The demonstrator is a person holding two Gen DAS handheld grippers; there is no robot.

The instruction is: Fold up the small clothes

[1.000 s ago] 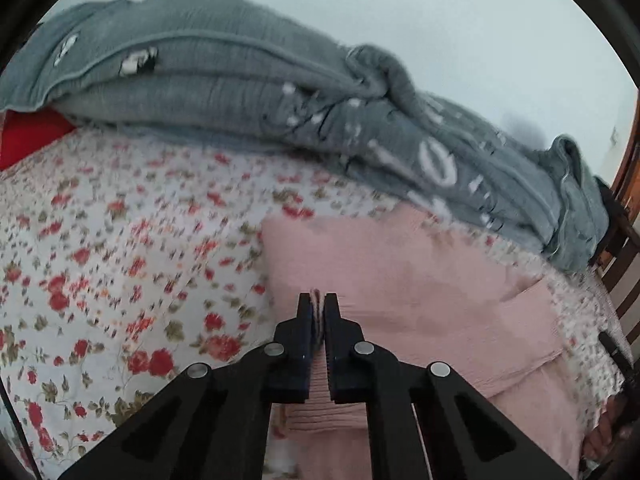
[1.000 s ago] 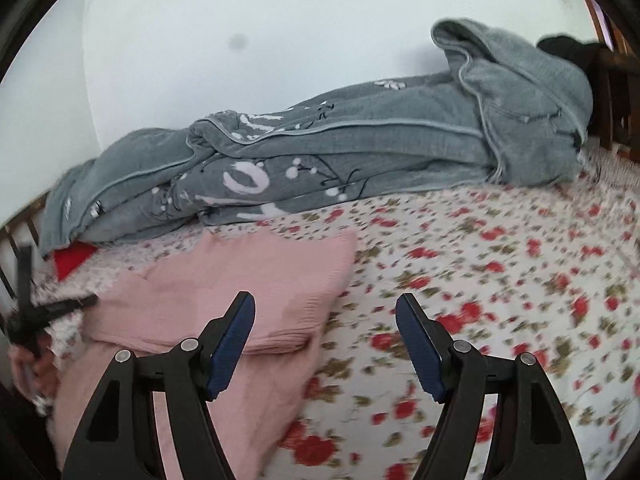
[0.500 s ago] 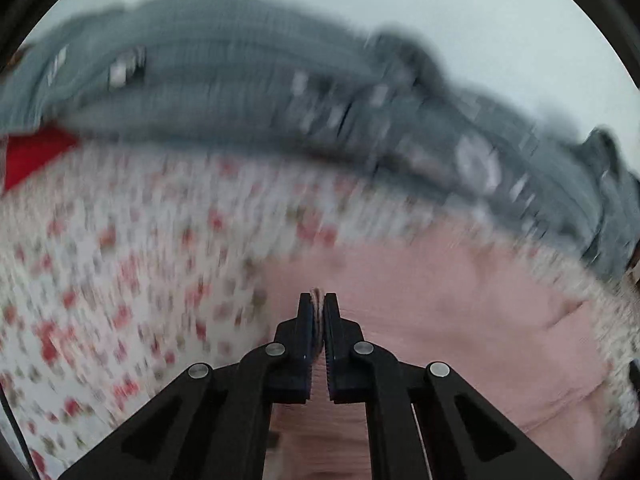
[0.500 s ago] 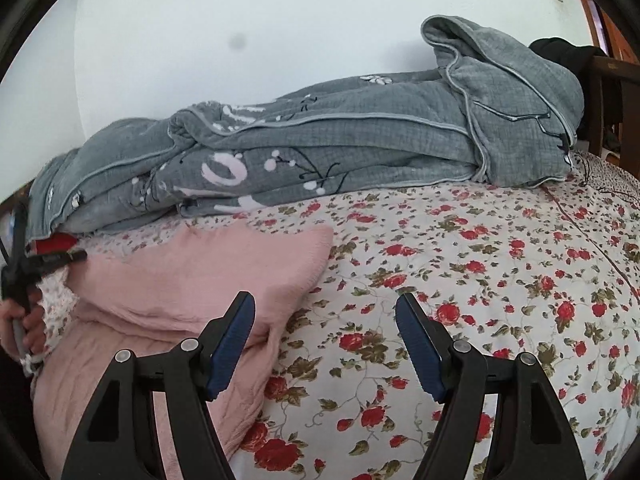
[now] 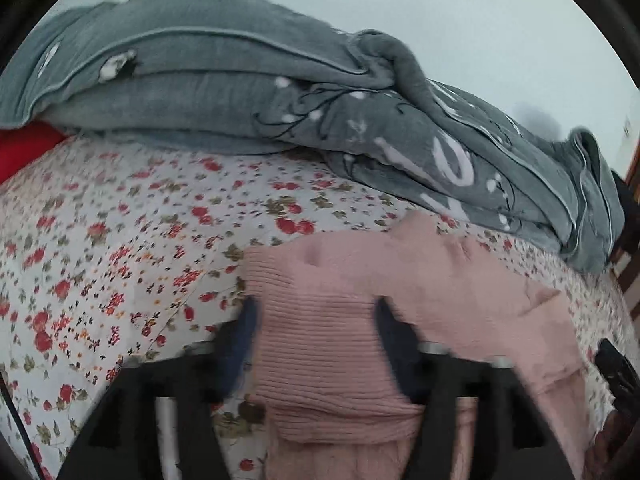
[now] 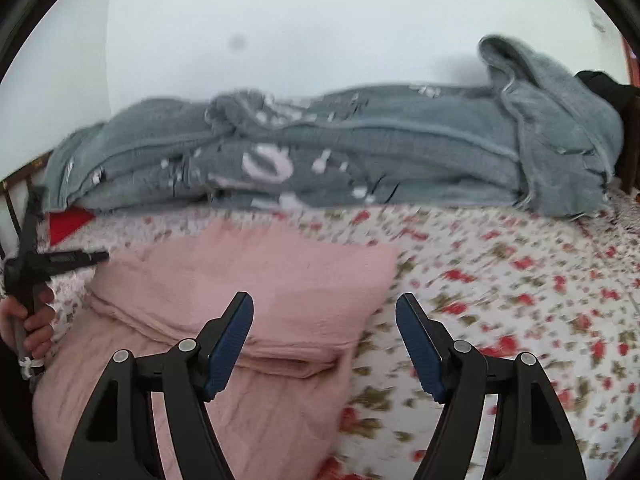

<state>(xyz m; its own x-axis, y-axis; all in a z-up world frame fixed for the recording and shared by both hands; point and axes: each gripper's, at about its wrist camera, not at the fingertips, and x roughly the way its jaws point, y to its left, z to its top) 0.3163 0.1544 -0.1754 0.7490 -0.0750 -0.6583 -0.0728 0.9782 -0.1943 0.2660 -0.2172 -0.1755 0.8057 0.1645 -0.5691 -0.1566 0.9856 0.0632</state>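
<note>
Pink ribbed knit [image 5: 332,344] folded, between opening left tool [image 5: 316,320] pads; right tool [image 6: 324,344] wide, empty.

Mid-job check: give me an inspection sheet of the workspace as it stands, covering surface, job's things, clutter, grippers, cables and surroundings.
Surface: floral bedsheet, white with red flowers.
Job's things: pink knit garment, folded over on itself on the sheet; its ribbed edge lies between the left fingers.
Clutter: grey blanket heaped along the wall; red item under its end.
Grippers: left gripper jaws opening, pads off the knit; right gripper open, nothing between its fingers, above the garment's right edge.
Cables: one thin dark line at the left view's lower-left rim, unclear whether a cable.
Surroundings: pale wall; wooden bed frame at the edge.
</note>
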